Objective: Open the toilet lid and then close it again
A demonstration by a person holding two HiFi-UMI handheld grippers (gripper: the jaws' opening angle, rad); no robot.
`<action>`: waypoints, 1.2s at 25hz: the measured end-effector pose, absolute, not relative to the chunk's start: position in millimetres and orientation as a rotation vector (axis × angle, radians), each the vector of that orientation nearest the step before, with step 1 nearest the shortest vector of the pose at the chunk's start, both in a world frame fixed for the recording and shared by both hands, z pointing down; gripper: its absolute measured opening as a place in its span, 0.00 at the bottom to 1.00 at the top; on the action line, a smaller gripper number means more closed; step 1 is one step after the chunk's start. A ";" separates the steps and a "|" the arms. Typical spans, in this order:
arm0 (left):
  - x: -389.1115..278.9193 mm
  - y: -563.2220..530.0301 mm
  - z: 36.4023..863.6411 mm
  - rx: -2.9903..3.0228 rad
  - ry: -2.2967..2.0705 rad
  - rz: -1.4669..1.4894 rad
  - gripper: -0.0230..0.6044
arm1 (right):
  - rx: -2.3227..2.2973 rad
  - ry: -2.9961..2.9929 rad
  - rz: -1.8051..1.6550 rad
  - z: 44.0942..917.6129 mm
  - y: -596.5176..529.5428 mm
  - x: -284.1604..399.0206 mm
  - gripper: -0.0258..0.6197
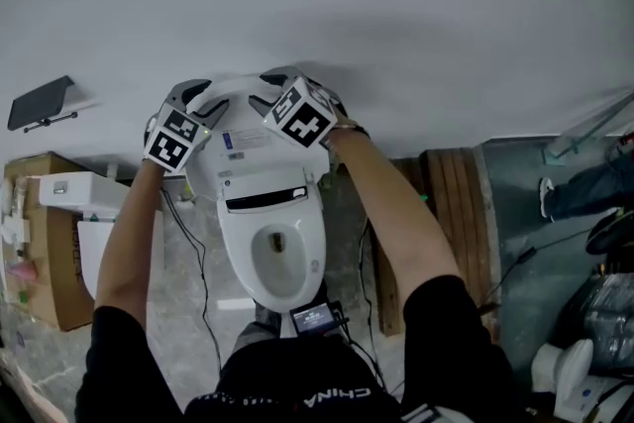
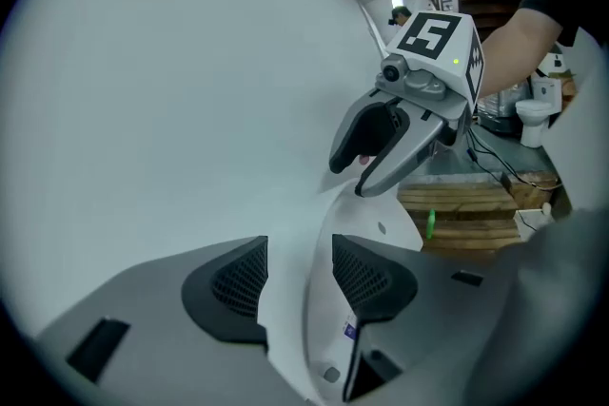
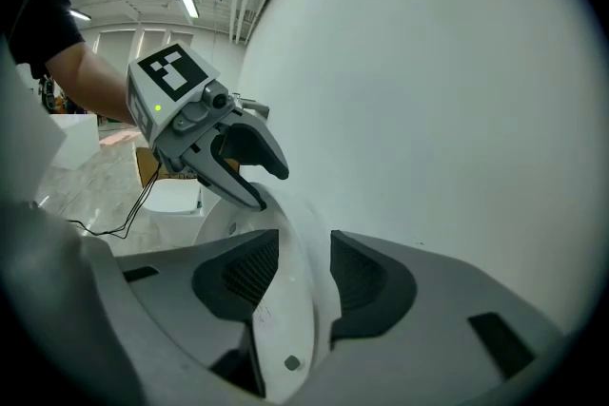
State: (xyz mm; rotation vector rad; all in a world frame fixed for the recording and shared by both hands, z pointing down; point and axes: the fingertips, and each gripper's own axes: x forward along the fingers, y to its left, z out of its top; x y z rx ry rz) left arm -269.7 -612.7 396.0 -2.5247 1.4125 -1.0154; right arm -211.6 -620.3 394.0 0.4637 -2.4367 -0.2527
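The white toilet (image 1: 280, 258) stands against the wall with its lid (image 1: 248, 142) raised upright and the bowl showing below. My left gripper (image 1: 198, 97) is at the lid's top left edge and my right gripper (image 1: 265, 86) at its top right. In the left gripper view the lid's rim (image 2: 366, 223) runs between the parted jaws of the left gripper (image 2: 300, 276), and the pads stand off it. The right gripper (image 3: 304, 276) likewise straddles the lid's rim (image 3: 285, 328) with its jaws apart. Each gripper view shows the other gripper beside the lid.
The pale wall (image 1: 396, 5) is directly behind the lid. At the left a cardboard box (image 1: 40, 243) holds another white fixture (image 1: 84, 198). A wooden pallet (image 1: 456, 203) lies to the right. Cables (image 1: 193, 253) run along the floor, and a person's leg (image 1: 584, 188) shows at the far right.
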 end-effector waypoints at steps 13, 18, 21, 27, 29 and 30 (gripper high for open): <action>-276.5 -628.7 422.2 -2.662 1.290 -1.143 0.30 | 0.314 -2.330 -0.111 419.7 -650.2 -216.9 0.31; -273.6 -621.7 420.7 -2.620 1.284 -1.185 0.28 | 0.308 -2.333 -0.139 417.9 -643.3 -212.9 0.31; -270.4 -612.1 419.4 -2.613 1.292 -1.203 0.28 | 0.287 -2.355 -0.117 416.5 -629.1 -211.7 0.31; -256.9 -577.7 415.5 -2.592 1.315 -1.192 0.28 | 0.257 -2.387 -0.120 415.8 -590.7 -198.5 0.32; -250.5 -562.8 414.5 -2.577 1.319 -1.202 0.28 | 0.239 -2.399 -0.125 414.4 -574.3 -193.7 0.32; -246.9 -554.6 414.2 -2.569 1.320 -1.208 0.28 | 0.239 -2.402 -0.128 414.5 -567.1 -189.8 0.33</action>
